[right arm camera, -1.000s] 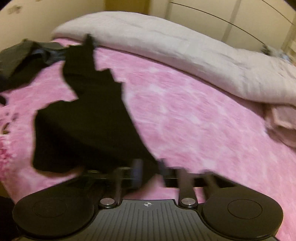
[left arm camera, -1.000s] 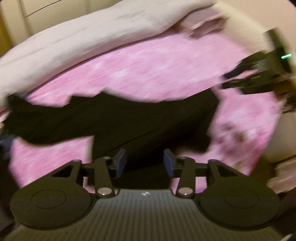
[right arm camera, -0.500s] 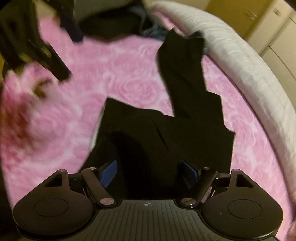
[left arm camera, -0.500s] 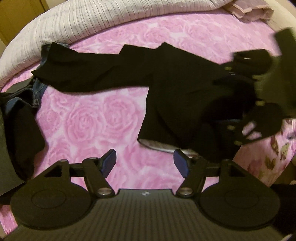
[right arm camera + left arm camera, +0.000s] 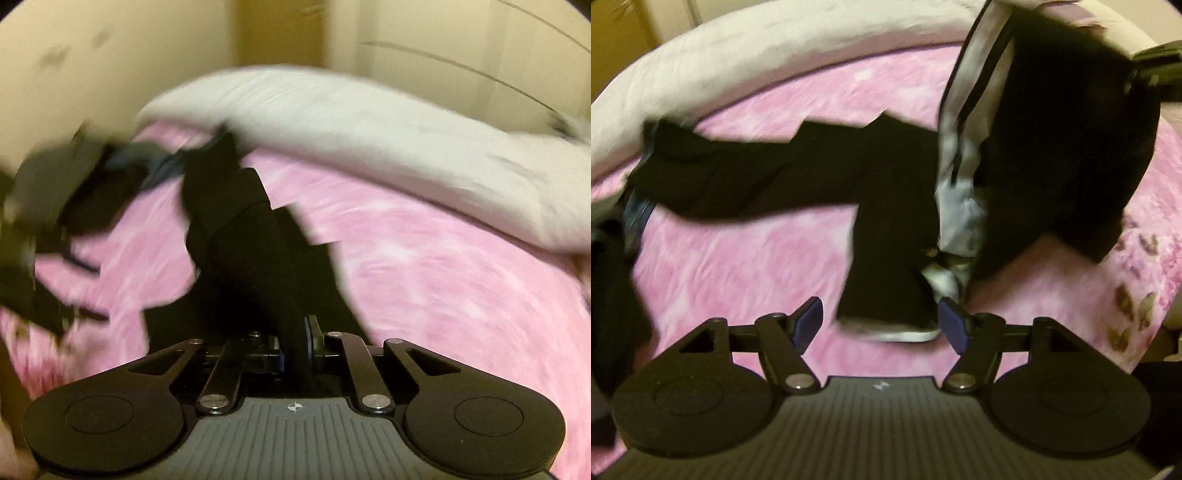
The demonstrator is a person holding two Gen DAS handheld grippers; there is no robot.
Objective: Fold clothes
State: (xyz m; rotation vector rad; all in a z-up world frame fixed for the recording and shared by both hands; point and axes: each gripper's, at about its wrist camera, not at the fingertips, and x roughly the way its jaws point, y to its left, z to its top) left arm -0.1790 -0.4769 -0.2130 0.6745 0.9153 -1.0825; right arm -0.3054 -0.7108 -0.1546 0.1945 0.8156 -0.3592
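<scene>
Pink blanket holds black trousers barely folded: right gripper clamped on waist lifting it, left gripper spread wide, empty.

The left gripper is hanging low with its jaws spread wide, the blue pads well apart and holding nothing. The right gripper is pinching its jaws close together on a fold of dark cloth, its linkage arms drawn inward. In the left wrist view it is showing at the upper right edge, raised.
</scene>
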